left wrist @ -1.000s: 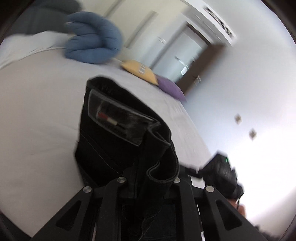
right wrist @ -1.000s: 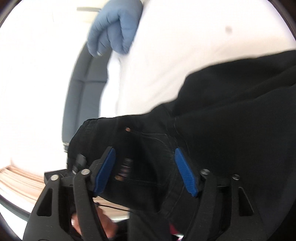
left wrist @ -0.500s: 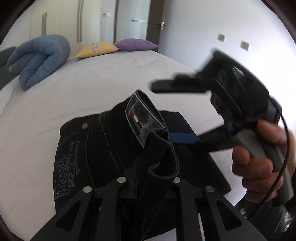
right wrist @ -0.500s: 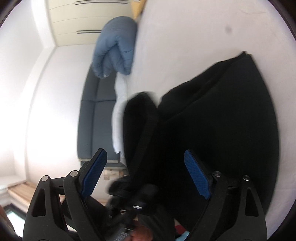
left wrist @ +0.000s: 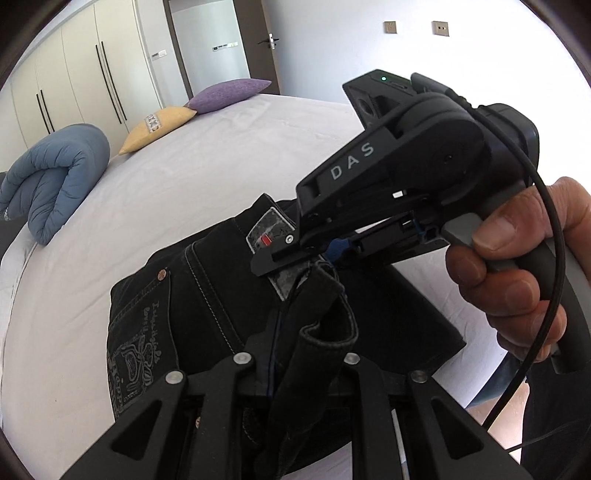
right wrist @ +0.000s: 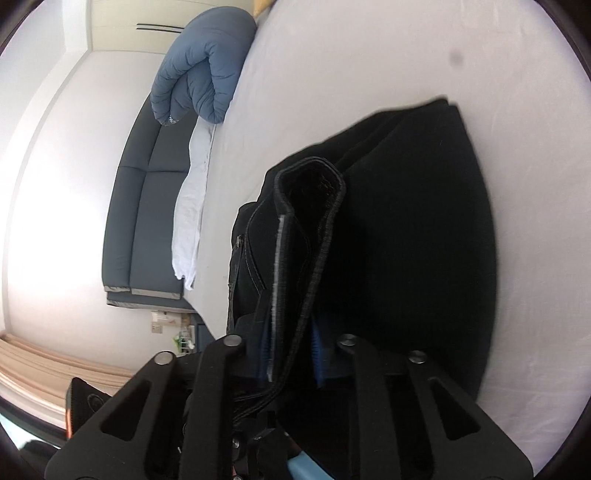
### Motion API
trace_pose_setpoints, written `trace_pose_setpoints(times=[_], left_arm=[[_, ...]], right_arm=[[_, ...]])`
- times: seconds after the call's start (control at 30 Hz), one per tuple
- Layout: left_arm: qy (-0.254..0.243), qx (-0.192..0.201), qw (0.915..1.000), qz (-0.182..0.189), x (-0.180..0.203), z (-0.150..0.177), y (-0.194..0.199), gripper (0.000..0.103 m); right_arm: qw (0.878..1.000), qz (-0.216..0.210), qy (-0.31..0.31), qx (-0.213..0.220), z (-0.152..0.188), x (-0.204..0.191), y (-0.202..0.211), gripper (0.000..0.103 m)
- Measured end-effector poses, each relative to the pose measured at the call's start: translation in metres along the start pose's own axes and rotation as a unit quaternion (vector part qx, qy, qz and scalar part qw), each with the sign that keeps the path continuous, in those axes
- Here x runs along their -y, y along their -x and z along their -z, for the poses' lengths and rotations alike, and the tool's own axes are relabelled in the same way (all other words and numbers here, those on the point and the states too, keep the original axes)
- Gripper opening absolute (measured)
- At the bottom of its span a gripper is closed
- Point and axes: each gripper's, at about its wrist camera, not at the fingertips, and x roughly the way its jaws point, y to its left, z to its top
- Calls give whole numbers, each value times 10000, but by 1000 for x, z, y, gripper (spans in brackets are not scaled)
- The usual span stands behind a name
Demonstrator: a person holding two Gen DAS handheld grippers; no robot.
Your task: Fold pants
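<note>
- The left gripper has its jaws closed on a folded strip of the waistband of the black pants; the cloth stands up between the two fingers.
- The right gripper is closing its jaws, and a thick fold of the waistband is between the blue pads, which already press on it from both sides.
- In the left wrist view the right gripper comes in from the right, held by a hand, and its tip bites the waistband beside the grey label.
- The pants lie on the near part of a bed with a pale, smooth sheet; the folded body rests flat, and only the waistband is lifted.
- One back pocket with pale embroidery shows at the left of the pants.
- On the far left of the bed lies one rolled blue quilt.
- At the far end lie two pillows side by side: one yellow pillow and one purple pillow.
- Behind the bed stands a white wardrobe with dark handles, and to its right one dark-framed door.
- The white wall on the right carries two wall sockets.
- In the right wrist view one dark grey sofa stands just beside the bed, with a white cloth hanging between them.
- A wooden floor shows at the lower left corner there.
</note>
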Motion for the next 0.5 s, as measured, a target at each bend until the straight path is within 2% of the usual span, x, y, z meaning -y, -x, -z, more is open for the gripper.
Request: trace_pose_setpoints(times=[0.27,0.4,0.43,0.5], left_arm=[[-234,121,9996,111,18,-30,-13,16],[-364,-8,9992,150,23,-25,-27,17],[-342,-67,9992,188,24,-21,-32,18],[-299,-201,9989,293,25,-17,-41,26]], right_arm=[[9989,184,329,270,-17,-3,43,13],[9987,263,260,356,-26,-5,54,13],[9989,272,215,324,-26,0,54,13],[9989,347,103,284,-27,11,48,13]])
